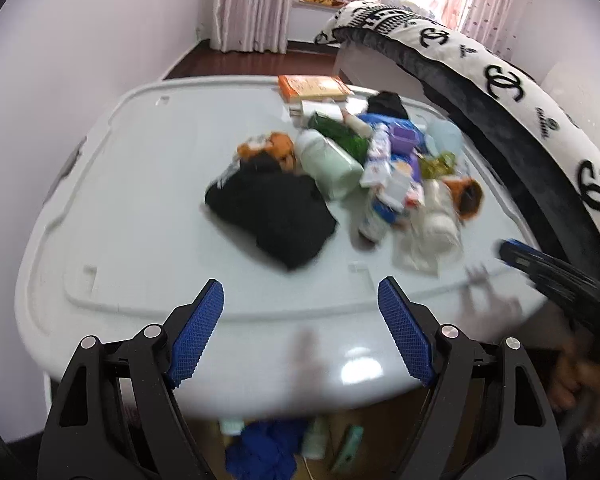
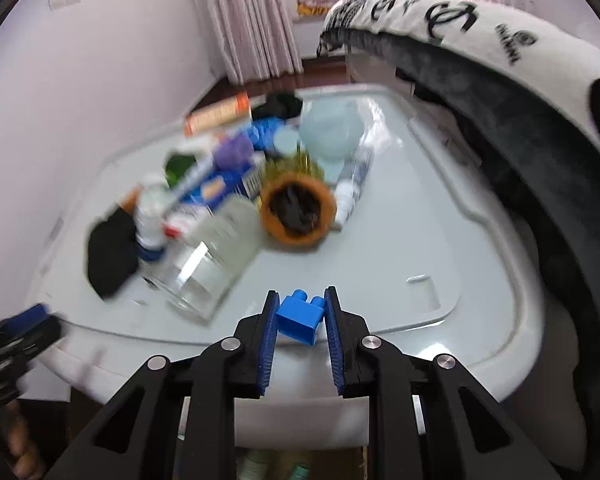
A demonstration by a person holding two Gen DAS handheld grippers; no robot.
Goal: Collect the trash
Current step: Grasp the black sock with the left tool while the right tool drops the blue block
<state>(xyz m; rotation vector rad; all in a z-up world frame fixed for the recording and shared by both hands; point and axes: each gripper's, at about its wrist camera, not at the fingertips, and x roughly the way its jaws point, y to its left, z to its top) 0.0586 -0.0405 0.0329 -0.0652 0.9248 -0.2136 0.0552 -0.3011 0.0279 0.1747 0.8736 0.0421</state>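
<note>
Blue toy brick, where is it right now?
In the right wrist view the blue toy brick is clamped in the right tool, at the near edge of the white bin lid, short of the clutter pile.

One blue toy brick [image 2: 300,319], one orange box [image 1: 313,87], two grippers, one lidded bin [image 1: 148,184].

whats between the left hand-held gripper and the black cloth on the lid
Nothing: in the left wrist view, only bare white lid lies between the open left hand-held gripper and the black cloth.
</note>
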